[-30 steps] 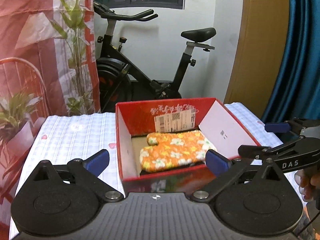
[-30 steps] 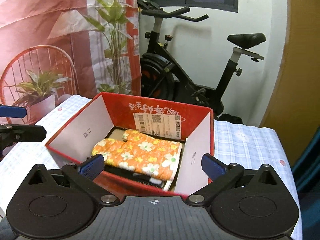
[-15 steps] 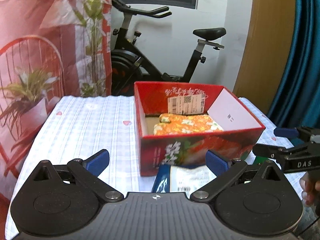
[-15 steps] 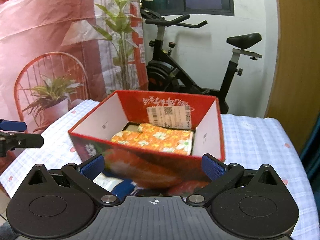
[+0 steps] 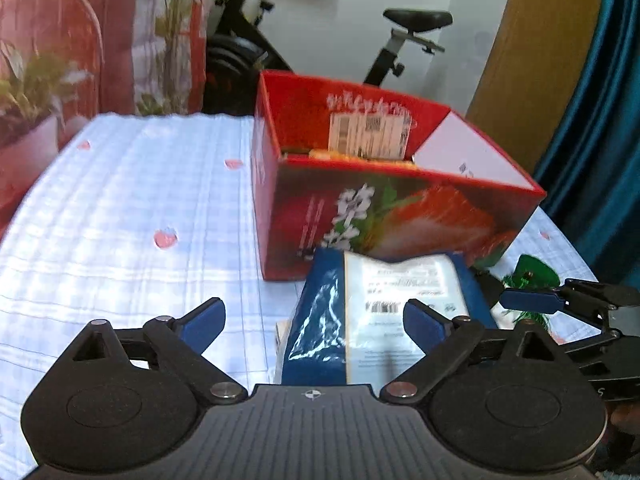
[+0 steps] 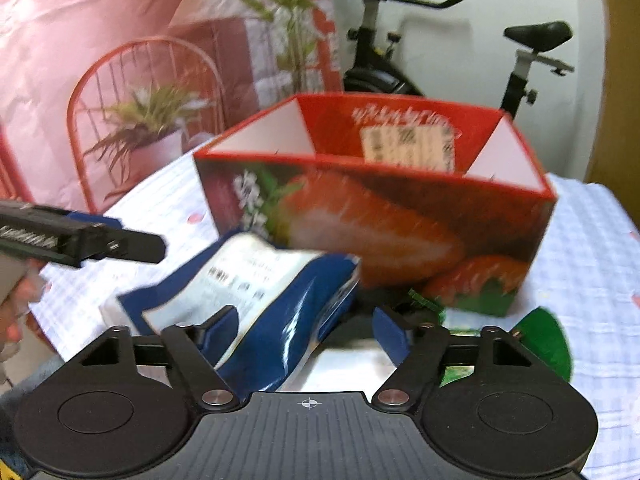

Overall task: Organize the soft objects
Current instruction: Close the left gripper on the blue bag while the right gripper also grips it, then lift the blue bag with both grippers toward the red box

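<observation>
Left wrist view: I am looking down my left tongs (image 5: 314, 318), and their 2 blue pads (image 5: 204, 318) are standing wide but closing slowly. The blue pouch (image 5: 384, 312) is lying at lower centre of the frame, leaning against the front of the red box (image 5: 380, 216). Its left edge is sitting between my pads, but neither pad is pressing it, so nothing is held here. The other tongs (image 5: 532, 300) are coming in from the right edge, beside something green (image 5: 534, 274) on the checked cloth (image 5: 120, 208). Deep in the box a sliver of orange fabric (image 5: 332, 155) is showing at upper centre.

Right wrist view: my right tongs (image 6: 308, 330) are closing faster. The pouch (image 6: 256, 300) is filling the lower left between the pads, its crinkled right end nearest the gap. I cannot see either pad biting it yet, though blur is hiding the contact. A green item (image 6: 544, 336) is lying at lower right, just in front of the box (image 6: 400, 216).

I judge the step in hand to be grabbing the pouch to lift it into the box. To do it well, I am aiming to pinch the sealed edge rather than the puffy middle, since the slick film is likely to slide. I should be keeping the 2 tongs from colliding and clearing the box's front wall on the lift.
</observation>
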{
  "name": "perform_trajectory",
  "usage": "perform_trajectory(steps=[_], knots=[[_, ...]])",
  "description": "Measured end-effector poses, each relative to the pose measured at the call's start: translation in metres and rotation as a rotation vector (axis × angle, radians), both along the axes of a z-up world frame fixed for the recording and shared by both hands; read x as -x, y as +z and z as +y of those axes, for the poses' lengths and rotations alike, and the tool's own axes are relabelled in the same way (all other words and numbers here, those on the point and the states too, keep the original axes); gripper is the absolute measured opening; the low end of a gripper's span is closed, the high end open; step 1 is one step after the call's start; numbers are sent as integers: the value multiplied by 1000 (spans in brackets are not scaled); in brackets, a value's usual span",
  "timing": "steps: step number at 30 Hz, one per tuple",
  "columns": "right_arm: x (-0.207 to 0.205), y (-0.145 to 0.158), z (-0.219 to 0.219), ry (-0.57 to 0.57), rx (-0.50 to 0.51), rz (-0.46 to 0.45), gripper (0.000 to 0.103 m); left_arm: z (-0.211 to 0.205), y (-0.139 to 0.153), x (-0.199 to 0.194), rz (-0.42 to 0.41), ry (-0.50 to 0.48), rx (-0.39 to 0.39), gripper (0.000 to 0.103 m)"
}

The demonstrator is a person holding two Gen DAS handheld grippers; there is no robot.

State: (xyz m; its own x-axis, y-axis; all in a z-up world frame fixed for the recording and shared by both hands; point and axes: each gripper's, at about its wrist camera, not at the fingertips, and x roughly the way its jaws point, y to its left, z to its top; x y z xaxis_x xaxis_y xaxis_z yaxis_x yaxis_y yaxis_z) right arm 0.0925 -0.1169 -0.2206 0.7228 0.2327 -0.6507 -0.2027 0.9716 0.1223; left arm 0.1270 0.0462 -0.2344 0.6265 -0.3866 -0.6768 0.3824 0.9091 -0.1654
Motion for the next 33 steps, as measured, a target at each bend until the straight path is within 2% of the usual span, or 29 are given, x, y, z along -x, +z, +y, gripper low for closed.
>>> perform_trajectory(steps=[3,6,9,11,13,14,17,23,28,33], knots=[[-2,-8,4,15,0,14,64,3,-13,-7,24,-11,20,90],[-5,-14,2,11,-13,29,64,1,-24,-15,71,-28,92,82],[-9,-16,-4,12,-31,30,61,-7,-31,-16,98,-55,96,64],[-8,-16,-6,15,-43,29,51,-13,-33,-13,93,-60,68,52],[-7,-16,-8,15,-53,27,46,-15,-32,-12,98,-67,79,47],[-7,-15,-9,14,-60,27,41,-16,-30,-11,97,-69,83,45],[-6,-13,-13,-4,-74,20,41,-19,-24,-6,89,-83,91,41],[-5,-10,-29,-66,-107,5,39,-37,-15,8,68,-121,87,41],[-2,-12,-46,-109,-114,-3,40,-54,-21,23,60,-136,72,41],[2,-17,-55,-125,-132,2,41,-60,-28,30,45,-112,49,41]])
